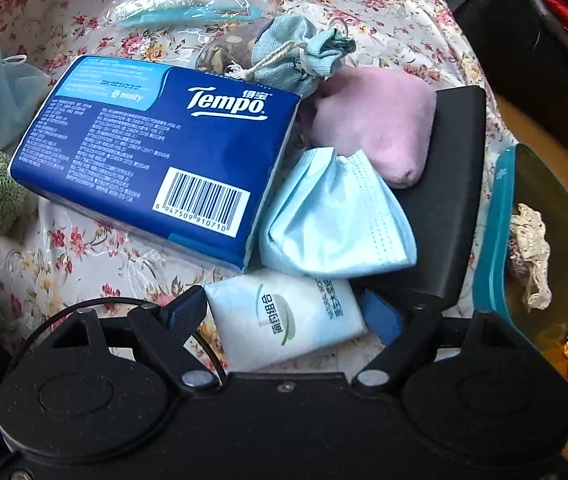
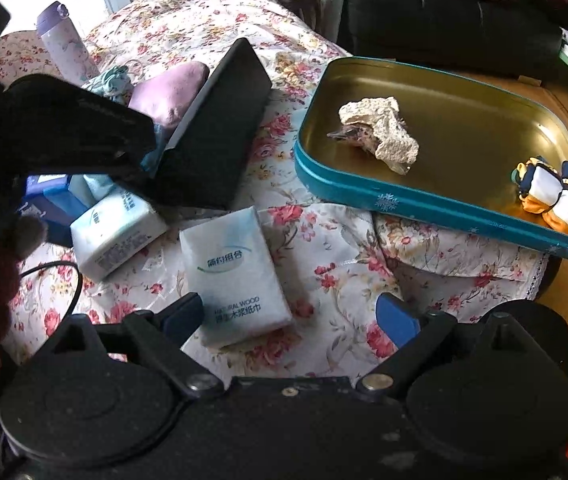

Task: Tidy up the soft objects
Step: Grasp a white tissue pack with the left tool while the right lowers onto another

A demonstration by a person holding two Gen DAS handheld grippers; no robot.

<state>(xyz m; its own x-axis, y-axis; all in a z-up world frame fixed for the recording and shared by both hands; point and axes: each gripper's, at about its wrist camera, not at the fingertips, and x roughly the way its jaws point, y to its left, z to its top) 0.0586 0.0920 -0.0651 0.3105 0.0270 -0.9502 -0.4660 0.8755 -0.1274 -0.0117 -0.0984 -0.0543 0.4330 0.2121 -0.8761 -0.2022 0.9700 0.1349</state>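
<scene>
Tissue packs (image 1: 284, 316) (image 2: 240, 276) lie between both open, empty grippers (left (image 1: 284, 312), right (image 2: 288, 312)); pick-up pending; next, closing gently, then carrying to the tin (image 2: 436, 208).

A big blue Tempo tissue pack (image 1: 152, 160) lies flat on the flowered cloth, barcode up. Against its right edge sits a folded pale blue face mask (image 1: 336, 216), and just below that a small white tissue packet (image 1: 284, 316). A second small white packet (image 2: 236, 276) lies face up nearby. A pink cushion (image 1: 376, 120) leans on a black case, with a light blue drawstring pouch (image 1: 296, 56) beside it. In the teal tin (image 2: 436, 208) rest a crumpled cream lace piece (image 2: 380, 132) and what may be a rolled navy, white and orange cloth (image 2: 556, 196).
</scene>
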